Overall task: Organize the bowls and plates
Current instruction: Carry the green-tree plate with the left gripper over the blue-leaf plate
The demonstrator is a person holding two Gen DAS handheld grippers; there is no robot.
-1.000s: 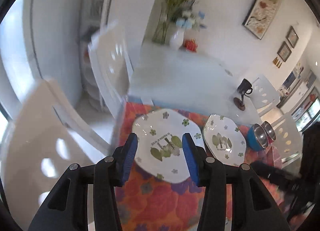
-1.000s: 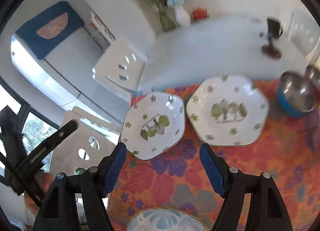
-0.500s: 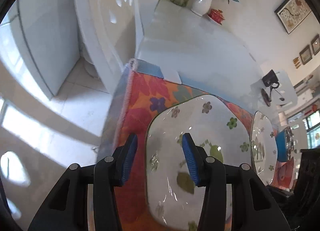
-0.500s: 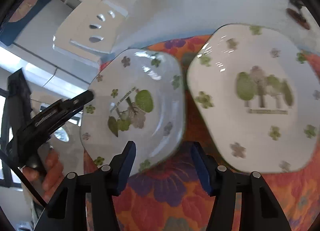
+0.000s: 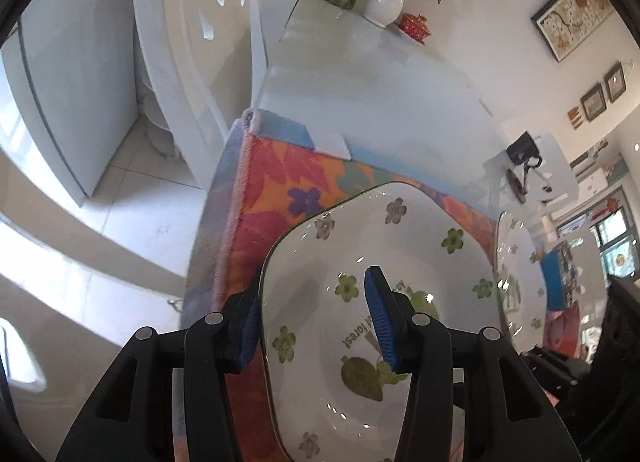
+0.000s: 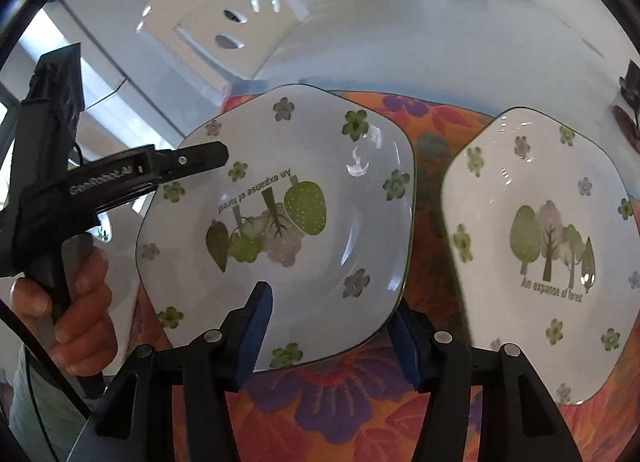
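Both grippers straddle opposite edges of the left plate on the floral-clothed bench: left gripper and right gripper, jaws open, not yet pinching. Uneven closing could tilt the glossy plate against the neighbouring plate.

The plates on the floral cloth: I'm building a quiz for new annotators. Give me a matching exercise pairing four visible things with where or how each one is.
Things:
1. left plate
2. right plate
3. white vase
4. floral cloth

States:
A. far end of the table, holding flowers
B. lying alone, no claw at it
C. under both plates
D. rim straddled by the left claw and the right claw

Pairs: 1-D, 2-B, 3-A, 4-C
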